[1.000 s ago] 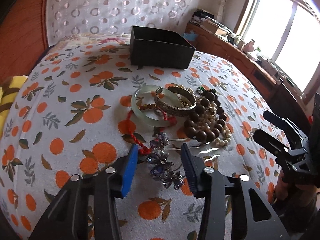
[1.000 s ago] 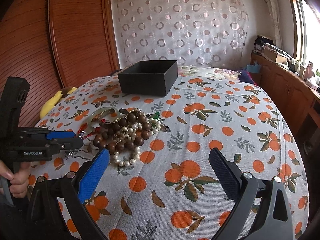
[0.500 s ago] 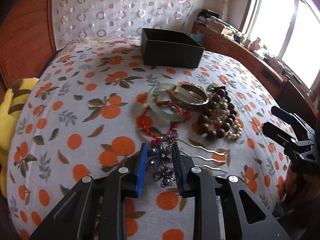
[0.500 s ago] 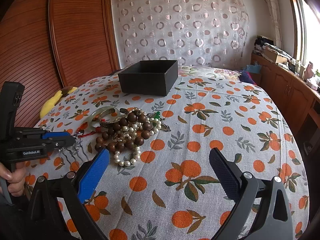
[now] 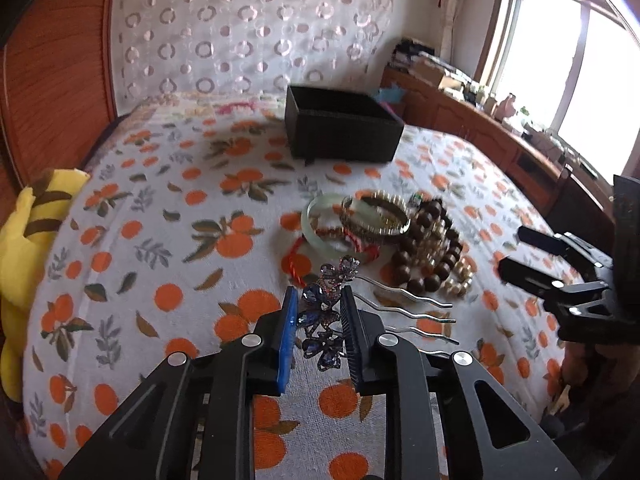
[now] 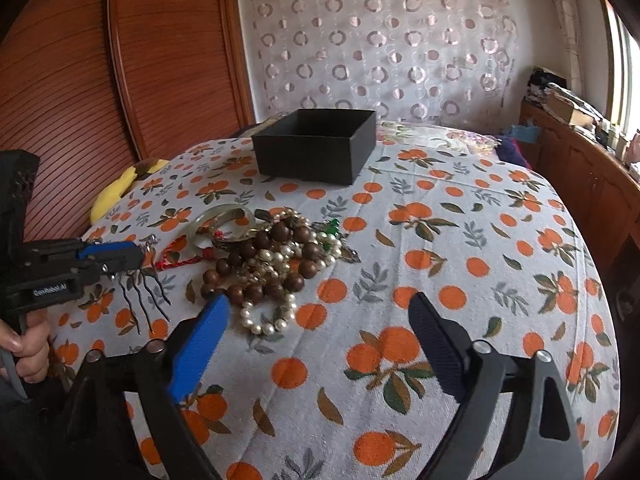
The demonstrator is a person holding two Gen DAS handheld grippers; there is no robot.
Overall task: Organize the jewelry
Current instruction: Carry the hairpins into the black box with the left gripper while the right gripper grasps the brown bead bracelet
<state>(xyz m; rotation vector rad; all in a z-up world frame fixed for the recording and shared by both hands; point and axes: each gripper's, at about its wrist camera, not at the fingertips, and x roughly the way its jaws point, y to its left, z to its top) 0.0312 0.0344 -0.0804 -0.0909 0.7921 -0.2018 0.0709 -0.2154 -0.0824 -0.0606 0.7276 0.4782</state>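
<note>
My left gripper (image 5: 319,302) is shut on a purple flower hair comb (image 5: 325,312) and holds it lifted above the cloth, its silver prongs (image 6: 146,300) hanging down. The left gripper also shows in the right wrist view (image 6: 132,255). A jewelry pile lies beyond: a jade bangle (image 5: 320,226), a metal bangle (image 5: 378,216), brown wooden beads (image 6: 264,264), a pearl strand (image 6: 266,322) and a red cord (image 5: 298,258). An open black box (image 5: 340,130) stands at the far side. My right gripper (image 6: 316,322) is open and empty, just right of the pile.
An orange-print cloth (image 6: 460,264) covers the surface. A yellow soft toy (image 5: 24,240) lies at its left edge. A wooden panel (image 6: 120,72) is on the left, a curtain (image 6: 380,48) behind, and a wooden cabinet (image 5: 480,136) with clutter runs under the window.
My left gripper closed on the flower hair comb and lifted it off the cloth. The right gripper has stayed open and nearly still.
</note>
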